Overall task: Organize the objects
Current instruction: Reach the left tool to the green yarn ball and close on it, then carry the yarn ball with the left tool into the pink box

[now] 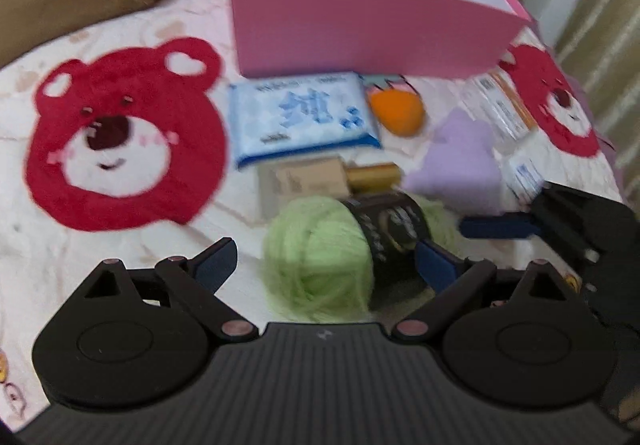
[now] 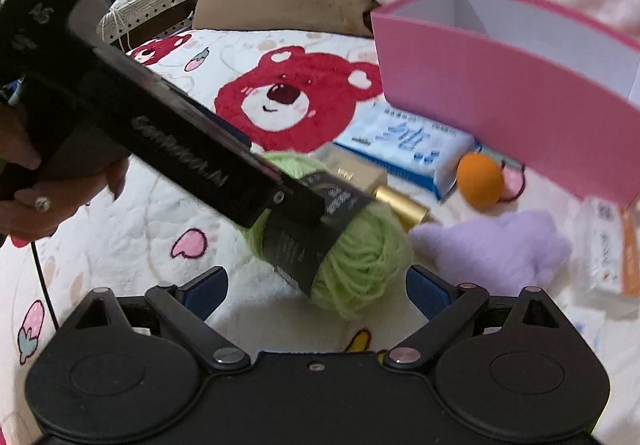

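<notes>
Blue-padded left gripper (image 1: 326,263) and right gripper (image 2: 316,291) both stand spread apart, holding nothing. Green yarn ball (image 1: 316,257) with a black band lies between the left fingers on the bear-print blanket (image 1: 120,137). At 12 o'clock beyond it lie a tissue pack (image 1: 302,117), an orange ball (image 1: 396,111) and the open pink box (image 1: 360,25).
</notes>
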Available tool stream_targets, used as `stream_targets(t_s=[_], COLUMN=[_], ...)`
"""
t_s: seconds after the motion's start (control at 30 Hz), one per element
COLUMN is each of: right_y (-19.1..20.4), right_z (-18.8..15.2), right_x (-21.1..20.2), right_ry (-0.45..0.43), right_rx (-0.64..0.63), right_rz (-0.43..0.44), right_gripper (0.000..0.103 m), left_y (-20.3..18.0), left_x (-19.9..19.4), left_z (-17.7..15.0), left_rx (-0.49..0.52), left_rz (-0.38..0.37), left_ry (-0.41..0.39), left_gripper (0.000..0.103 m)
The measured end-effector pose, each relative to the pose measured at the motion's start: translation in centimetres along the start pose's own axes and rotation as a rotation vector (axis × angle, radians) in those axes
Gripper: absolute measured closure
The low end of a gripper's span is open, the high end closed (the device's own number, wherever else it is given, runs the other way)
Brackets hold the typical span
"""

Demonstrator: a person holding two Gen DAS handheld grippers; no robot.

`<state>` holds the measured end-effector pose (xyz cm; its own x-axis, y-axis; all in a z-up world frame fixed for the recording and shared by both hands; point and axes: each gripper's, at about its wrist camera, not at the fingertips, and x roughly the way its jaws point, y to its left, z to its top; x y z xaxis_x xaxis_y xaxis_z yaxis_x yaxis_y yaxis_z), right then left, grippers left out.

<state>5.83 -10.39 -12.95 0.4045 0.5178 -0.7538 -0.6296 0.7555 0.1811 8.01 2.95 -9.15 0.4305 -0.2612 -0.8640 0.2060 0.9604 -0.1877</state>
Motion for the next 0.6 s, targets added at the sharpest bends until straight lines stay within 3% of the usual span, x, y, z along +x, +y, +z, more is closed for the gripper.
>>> stream_targets(t_s=[0.17,0.3,0.37,0.47,0.6], right_y=[-1.4,-1.7,-1.2,-0.7,-0.2], right_z=[-0.6,-0.7,-0.5,-0.2,0.6], right_x=[1.7,2.2,2.1,1.4,-1.2], right_ry=[-0.007,-0.035,-0.039,-0.050,-0.089], right_rx=[0.085,0.128,0.106,0.070,0.030], right_rz=[0.024,0.042,0.024,0.009,-0.040], right_gripper=[0.006,0.021,0.028,0.031,0.033], left_y=[-1.1,-0.8,-0.5,-0.4,-1.8], left_x=[0.4,-0.1,-0.3,-1.2,-3.1], left_z=[-0.8,-0.6,-0.4,0.0,0.8], left_rx=[0.022,0.008,-0.020,-0.049,-0.013], left_rz=[-0.024,-0.044,-0.064,-0.080,-0.078], left_ry=[-0.028,-0.036,-0.021,-0.024,-0.063], left_gripper=[0.009,0.025,0.031,0.033,0.033])
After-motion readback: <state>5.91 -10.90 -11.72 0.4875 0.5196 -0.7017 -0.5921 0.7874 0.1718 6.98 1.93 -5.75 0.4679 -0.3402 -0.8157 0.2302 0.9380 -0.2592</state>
